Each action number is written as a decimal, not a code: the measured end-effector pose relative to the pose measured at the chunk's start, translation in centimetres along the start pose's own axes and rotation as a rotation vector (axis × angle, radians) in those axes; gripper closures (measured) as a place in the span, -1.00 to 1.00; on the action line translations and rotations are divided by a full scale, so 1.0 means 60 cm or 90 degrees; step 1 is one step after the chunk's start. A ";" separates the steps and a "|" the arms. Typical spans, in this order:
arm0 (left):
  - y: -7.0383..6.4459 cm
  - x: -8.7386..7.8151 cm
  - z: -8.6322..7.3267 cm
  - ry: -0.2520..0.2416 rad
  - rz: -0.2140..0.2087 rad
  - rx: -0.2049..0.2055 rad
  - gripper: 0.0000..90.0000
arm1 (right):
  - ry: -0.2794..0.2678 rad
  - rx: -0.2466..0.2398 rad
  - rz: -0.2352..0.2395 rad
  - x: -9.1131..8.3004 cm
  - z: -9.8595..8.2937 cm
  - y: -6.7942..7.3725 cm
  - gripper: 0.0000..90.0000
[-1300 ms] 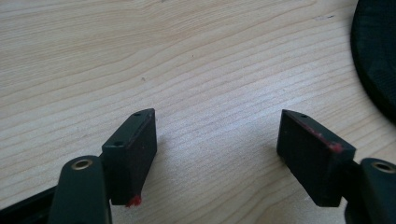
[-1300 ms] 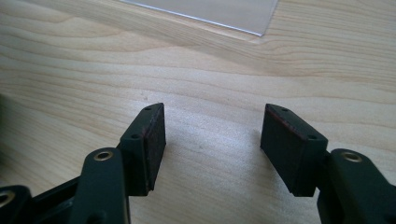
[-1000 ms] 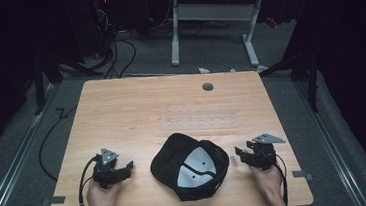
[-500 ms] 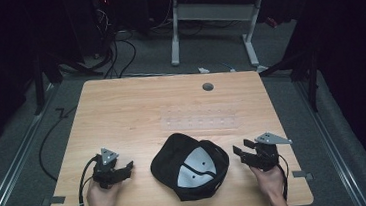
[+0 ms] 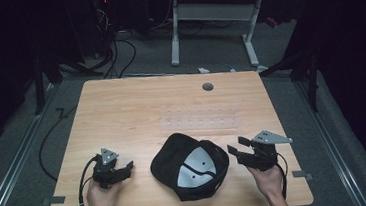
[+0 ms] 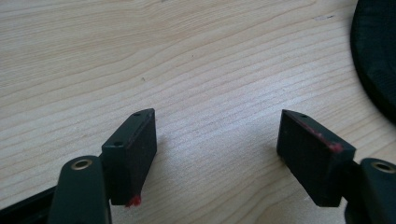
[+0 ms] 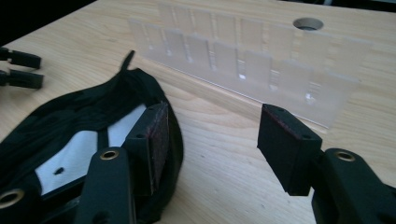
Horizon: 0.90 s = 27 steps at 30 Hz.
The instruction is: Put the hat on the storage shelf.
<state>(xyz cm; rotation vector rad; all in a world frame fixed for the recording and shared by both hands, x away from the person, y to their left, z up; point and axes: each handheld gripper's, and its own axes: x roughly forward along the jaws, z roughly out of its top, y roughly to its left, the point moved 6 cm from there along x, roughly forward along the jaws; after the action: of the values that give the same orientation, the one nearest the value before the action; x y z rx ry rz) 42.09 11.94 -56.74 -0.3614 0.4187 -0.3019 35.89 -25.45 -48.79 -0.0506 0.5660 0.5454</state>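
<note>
My left gripper [image 5: 126,167] and right gripper [image 5: 238,146] both sit with jaws apart, flanking the upturned black fabric cap with a pale lining [image 5: 190,165] on the wooden table [image 5: 136,107]; no legible label.

Cap [image 5: 190,165] on table [image 5: 136,107] btwn left gripper [image 5: 126,167] & right gripper [image 5: 235,149].
</note>
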 end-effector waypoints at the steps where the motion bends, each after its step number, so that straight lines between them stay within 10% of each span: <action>1: 0.000 0.000 0.000 0.000 0.000 0.000 -0.36 | -0.001 -0.006 0.005 0.000 0.003 0.004 -0.05; 27: 0.000 0.000 0.000 0.000 0.000 0.000 -0.36 | 0.076 -0.084 0.049 0.080 0.026 0.060 -0.24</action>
<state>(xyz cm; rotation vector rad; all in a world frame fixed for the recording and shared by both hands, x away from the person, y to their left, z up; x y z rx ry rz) 42.09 11.94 -56.74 -0.3617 0.4186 -0.3019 38.23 -19.78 -49.63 -0.1881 0.6493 0.6568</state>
